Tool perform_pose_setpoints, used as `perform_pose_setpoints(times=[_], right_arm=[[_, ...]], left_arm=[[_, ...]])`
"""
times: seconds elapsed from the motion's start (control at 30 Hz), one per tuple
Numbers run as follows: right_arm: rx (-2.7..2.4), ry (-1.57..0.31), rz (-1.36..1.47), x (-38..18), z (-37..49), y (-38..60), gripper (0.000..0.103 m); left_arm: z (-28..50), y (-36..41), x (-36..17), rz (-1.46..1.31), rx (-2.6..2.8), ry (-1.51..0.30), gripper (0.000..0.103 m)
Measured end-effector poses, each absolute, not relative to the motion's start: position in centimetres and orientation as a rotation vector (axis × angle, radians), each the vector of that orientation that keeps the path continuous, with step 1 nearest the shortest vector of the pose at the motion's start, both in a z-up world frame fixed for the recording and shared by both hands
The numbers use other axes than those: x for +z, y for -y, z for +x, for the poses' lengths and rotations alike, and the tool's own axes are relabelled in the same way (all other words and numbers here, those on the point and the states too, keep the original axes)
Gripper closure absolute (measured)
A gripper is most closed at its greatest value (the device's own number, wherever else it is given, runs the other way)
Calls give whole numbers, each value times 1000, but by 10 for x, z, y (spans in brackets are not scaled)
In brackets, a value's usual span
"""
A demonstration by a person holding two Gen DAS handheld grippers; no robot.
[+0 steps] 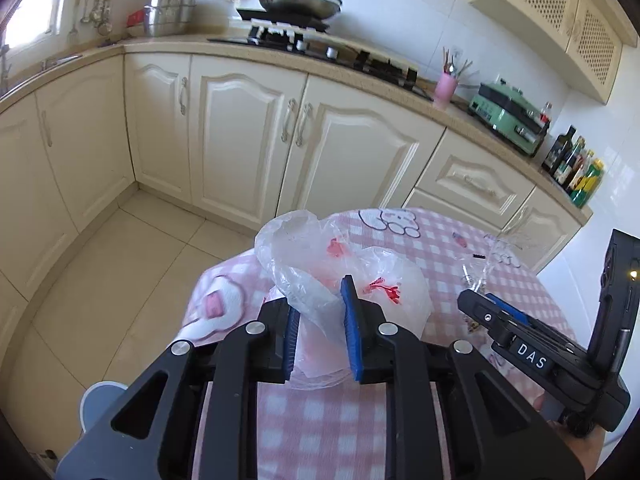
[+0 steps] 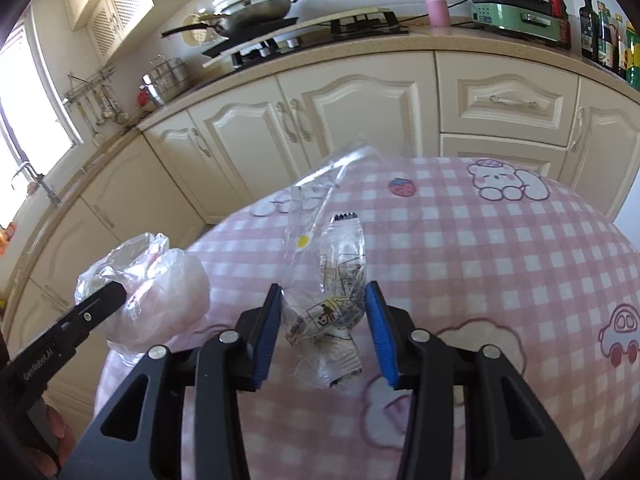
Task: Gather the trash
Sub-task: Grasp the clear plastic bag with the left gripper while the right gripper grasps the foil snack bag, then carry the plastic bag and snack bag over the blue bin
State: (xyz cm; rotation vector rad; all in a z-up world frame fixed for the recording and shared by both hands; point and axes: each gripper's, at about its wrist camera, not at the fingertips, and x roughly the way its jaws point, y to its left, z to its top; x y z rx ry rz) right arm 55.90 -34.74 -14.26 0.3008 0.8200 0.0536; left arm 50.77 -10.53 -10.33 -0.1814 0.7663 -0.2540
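The left gripper [image 1: 320, 320] holds a crumpled white plastic bag [image 1: 340, 264] at the desk's [image 2: 500, 260] left edge. The right gripper [image 2: 324, 332] stands wide around a clear wrapper [image 2: 332, 304] lying on the desk.

table right half [image 2: 500, 264] bare | wrapper [image 2: 340, 280] centre | bag [image 2: 160, 280] left edge

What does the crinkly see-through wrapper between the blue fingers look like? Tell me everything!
The clear wrapper is thin, crumpled plastic with black printed squares, a jagged black strip at its far end and a yellow dot on a long clear piece beside it. It lies flat on the pink checked tablecloth, stretching away toward the cupboards. The right gripper sits open around its near end, blue pads on either side; whether they touch it is unclear.
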Motion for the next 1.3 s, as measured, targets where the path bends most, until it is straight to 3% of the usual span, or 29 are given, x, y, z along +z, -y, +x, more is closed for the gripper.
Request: perform_pose_setpoints(times=[0.43, 0.77, 1.3], right_arm=[[371, -760, 278, -89, 508, 219, 61], [540, -765, 190, -78, 451, 99, 61], [682, -894, 53, -138, 405, -59, 61]], left_arm=[[413, -6, -60, -220, -9, -655, 85], [344, -92, -57, -243, 144, -620, 84], [307, -209, -129, -352, 325, -728, 84]])
